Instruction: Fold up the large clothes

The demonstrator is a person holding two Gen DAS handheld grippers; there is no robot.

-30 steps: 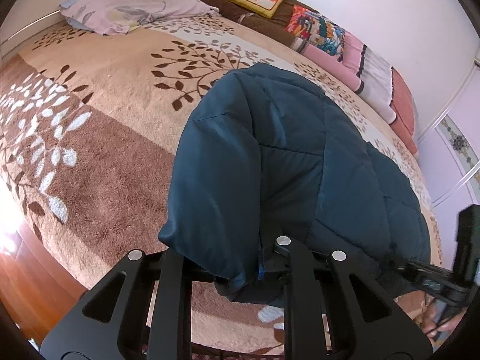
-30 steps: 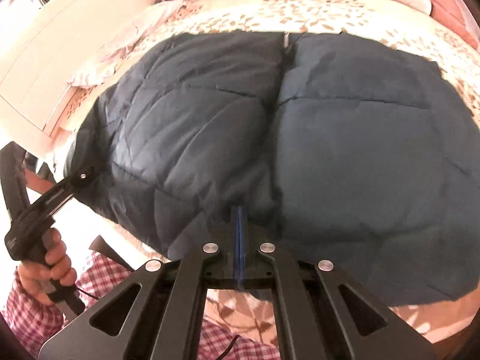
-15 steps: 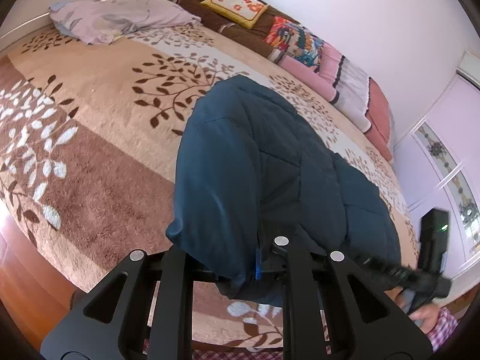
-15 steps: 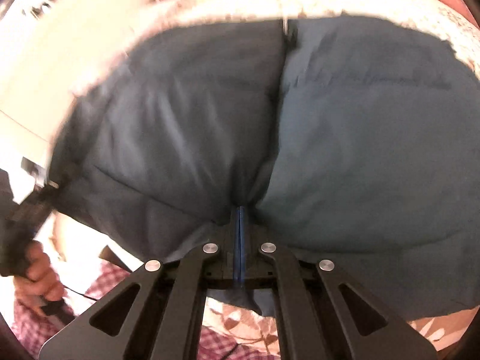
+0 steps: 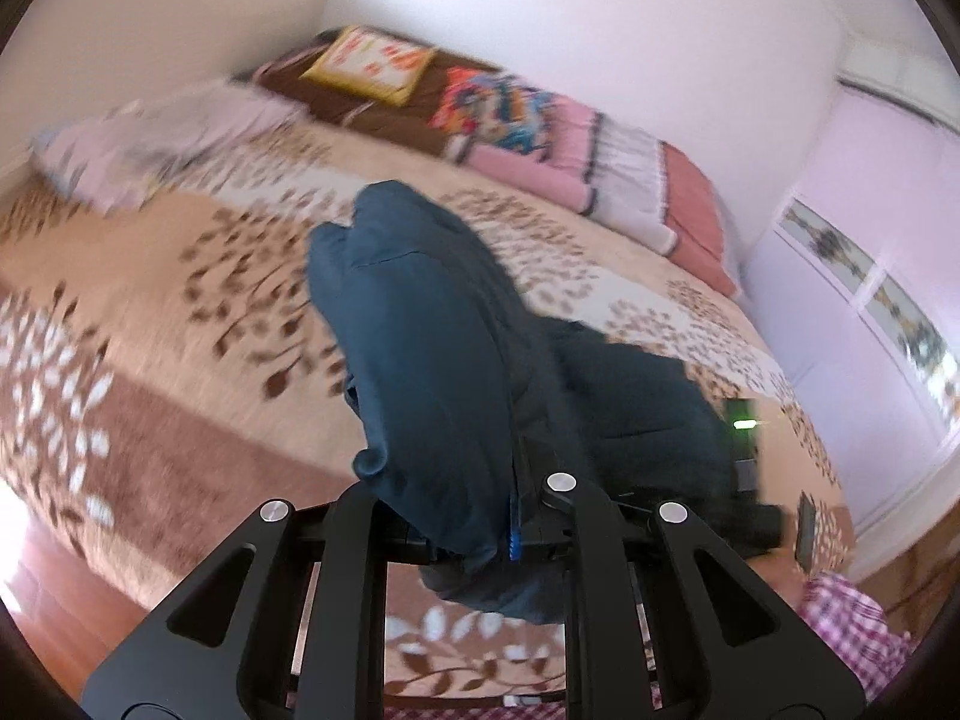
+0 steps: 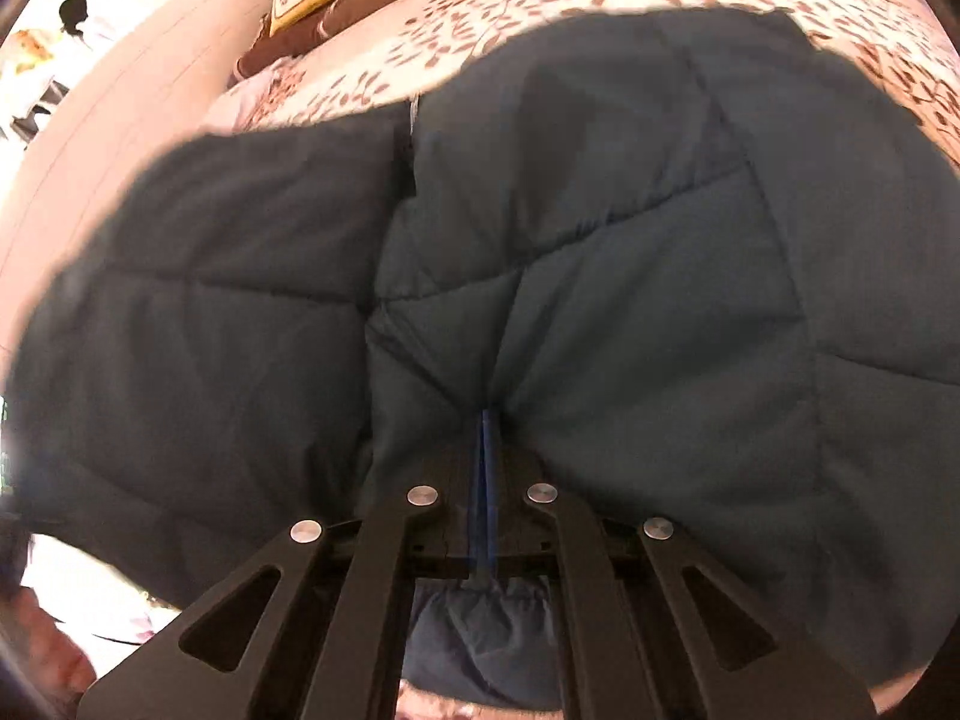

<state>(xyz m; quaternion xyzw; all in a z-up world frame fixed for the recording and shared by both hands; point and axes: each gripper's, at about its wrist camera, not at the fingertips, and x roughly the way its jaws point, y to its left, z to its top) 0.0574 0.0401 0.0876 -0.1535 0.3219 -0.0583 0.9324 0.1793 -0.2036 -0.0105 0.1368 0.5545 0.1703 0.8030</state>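
Both grippers are clamped on the near hem of the dark blue quilted jacket (image 6: 600,276), the left gripper (image 5: 516,516) pinching a thick bunched fold and the right gripper (image 6: 486,468) nipping thin cloth between jaws that are almost together. The jacket's far part lies on the leaf-patterned bedspread (image 5: 180,324), toward the bed's near edge. This looks like the fold-over step; next, both held points need carrying together toward the far end and laying down level.

The puffy dark blue quilted jacket (image 5: 432,360) fills the way from 12 to 3 o'clock. The leafy tan bed cover (image 5: 150,360) lies bare from 9 to 11 o'clock. Folded pink and brown blankets (image 5: 576,162) line the wall at 1 o'clock.
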